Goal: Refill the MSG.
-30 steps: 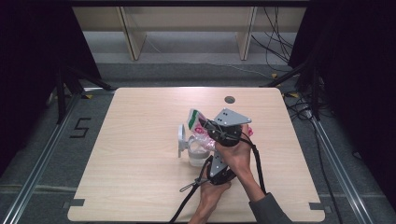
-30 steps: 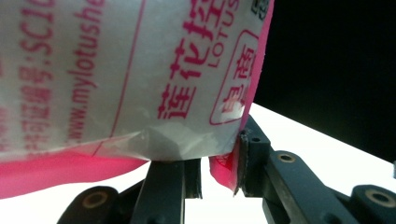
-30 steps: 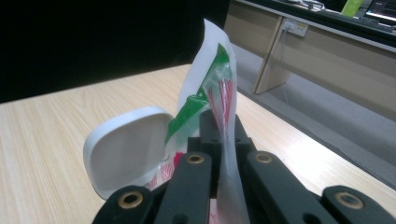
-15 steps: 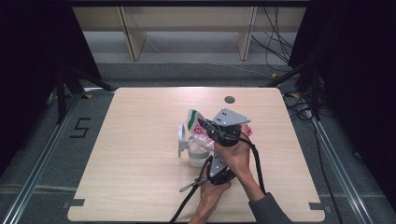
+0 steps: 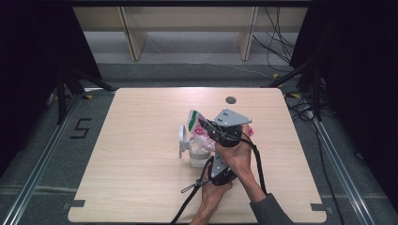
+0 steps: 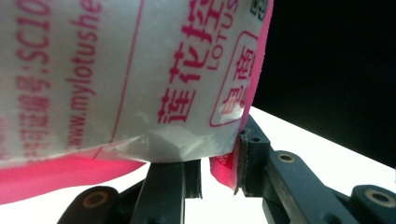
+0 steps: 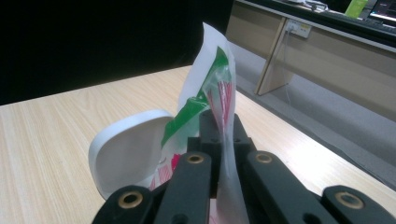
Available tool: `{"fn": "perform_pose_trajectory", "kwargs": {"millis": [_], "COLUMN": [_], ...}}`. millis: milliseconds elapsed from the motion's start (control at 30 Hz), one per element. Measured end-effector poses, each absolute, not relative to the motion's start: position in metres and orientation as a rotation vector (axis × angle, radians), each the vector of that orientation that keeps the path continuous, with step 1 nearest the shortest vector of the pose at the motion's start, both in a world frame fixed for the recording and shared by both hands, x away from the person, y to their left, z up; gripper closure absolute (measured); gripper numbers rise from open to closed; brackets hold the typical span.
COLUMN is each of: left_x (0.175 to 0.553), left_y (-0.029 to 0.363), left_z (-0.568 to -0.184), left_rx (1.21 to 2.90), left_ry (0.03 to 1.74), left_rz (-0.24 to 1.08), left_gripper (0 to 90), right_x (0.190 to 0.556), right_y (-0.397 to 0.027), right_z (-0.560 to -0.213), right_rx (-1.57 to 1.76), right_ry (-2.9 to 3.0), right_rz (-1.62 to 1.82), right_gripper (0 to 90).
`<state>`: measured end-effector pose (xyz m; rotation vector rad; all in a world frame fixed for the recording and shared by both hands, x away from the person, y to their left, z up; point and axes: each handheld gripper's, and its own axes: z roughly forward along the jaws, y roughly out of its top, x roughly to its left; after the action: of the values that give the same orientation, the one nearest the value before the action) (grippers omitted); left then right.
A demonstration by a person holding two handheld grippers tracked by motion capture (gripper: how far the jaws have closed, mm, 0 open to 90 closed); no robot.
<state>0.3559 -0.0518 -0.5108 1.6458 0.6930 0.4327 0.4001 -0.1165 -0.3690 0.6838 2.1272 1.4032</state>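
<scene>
A white plastic bag (image 5: 194, 120) with pink and green print is held above a white tub (image 5: 198, 155) in the middle of the table, beside the tub's raised lid (image 5: 182, 139). My right gripper (image 5: 207, 127), under its grey plate, is shut on the bag's upper edge (image 7: 215, 79), and its jaws (image 7: 218, 119) are closed flat on the film. The white lid (image 7: 123, 156) stands just left of them. My left gripper (image 5: 210, 158) comes from below. It is shut on the bag's pink lower edge (image 6: 223, 169), and the printed bag (image 6: 140, 70) hangs over its jaws.
The pale wooden table (image 5: 141, 145) has free room on all sides of the tub. A round dark cable hole (image 5: 230, 100) sits near the far edge. Black cables (image 5: 190, 190) trail toward the near edge. Wooden shelving (image 5: 187, 28) stands beyond the table.
</scene>
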Motion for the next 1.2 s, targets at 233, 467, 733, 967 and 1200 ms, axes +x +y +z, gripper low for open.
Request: {"fn": "perform_pose_trajectory", "kwargs": {"millis": [233, 467, 733, 967, 1200], "left_x": [0.3561, 0.3569, 0.3565, 0.3567, 0.357], "left_y": [-0.0518, -0.0511, -0.0546, -0.058, -0.0581], "left_z": [-0.5109, -0.511, -0.5105, -0.5102, -0.5105], "left_rx": [1.644, 1.644, 1.589, 1.545, 1.55], "left_ry": [0.693, 0.691, 0.716, 0.733, 0.731], "left_rz": [0.436, 0.436, 0.418, 0.394, 0.398], "left_gripper": [74.3, 74.3, 74.3, 74.3, 74.3], "right_x": [0.4004, 0.4005, 0.4, 0.3998, 0.4004], "right_y": [-0.1175, -0.1158, -0.114, -0.114, -0.1132], "right_z": [-0.3685, -0.3688, -0.3687, -0.369, -0.3697], "right_rx": [0.673, 0.655, 0.65, 0.65, 0.642], "right_ry": [2.132, 2.118, 2.126, 2.123, 2.127], "right_rz": [1.398, 1.408, 1.399, 1.382, 1.38], "right_gripper": [90.0, 90.0, 89.9, 89.8, 89.8]}}
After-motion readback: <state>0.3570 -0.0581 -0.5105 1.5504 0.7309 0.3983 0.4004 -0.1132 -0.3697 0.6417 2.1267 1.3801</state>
